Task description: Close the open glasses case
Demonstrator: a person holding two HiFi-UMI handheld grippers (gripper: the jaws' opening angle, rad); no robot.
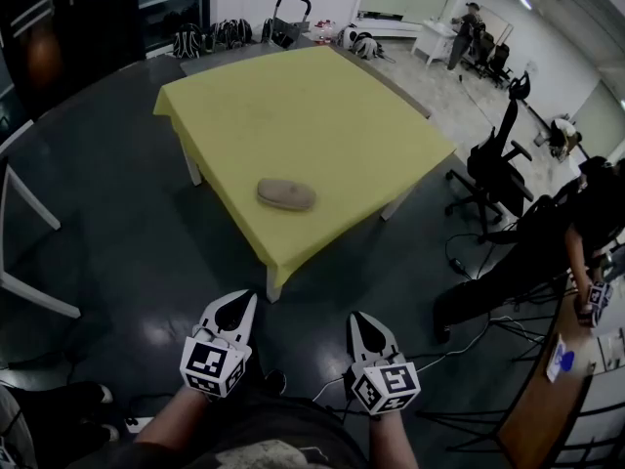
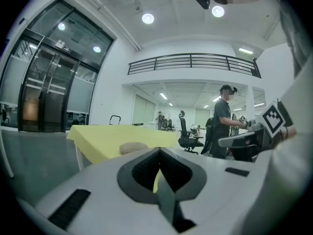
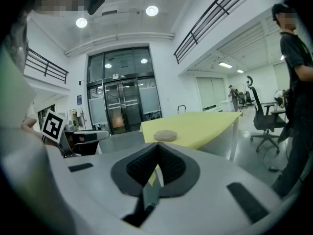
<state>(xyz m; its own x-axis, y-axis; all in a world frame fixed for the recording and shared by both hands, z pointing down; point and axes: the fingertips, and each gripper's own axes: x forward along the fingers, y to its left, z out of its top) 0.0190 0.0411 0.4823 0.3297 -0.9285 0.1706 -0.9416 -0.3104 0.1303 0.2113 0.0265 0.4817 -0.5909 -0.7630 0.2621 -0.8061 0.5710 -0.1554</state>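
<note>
1. Location: The glasses case (image 1: 286, 194) lies on the bench (image 1: 293, 106), on the yellow cloth, near the corner closest to the person. It is the only item on the bench. It also shows in the left gripper view (image 2: 133, 147) and the right gripper view (image 3: 165, 135).
2. Case condition: From this range it reads as a low, tan, oval body. Whether the lid stands raised cannot be told.
3. Left gripper (image 1: 237, 301): Held low in front of the person, well apart from the bench. Its own view (image 2: 159, 151) shows the jaw tips brought together with nothing between them.
4. Right gripper (image 1: 363, 319): Held alongside the left gripper, also well apart from the bench. Its own view (image 3: 157, 146) shows the tips meeting and empty.
5. Handling estimate: The case is probably light, with a semi-rigid shell and a matte, fabric-like skin that gives fair grip. On the cloth it is likely to slide under a sideways push.
6. Contact points: Steady the lower shell at one long side with one gripper. Press down on the lid near its free edge, opposite the hinge, with the other.
</note>
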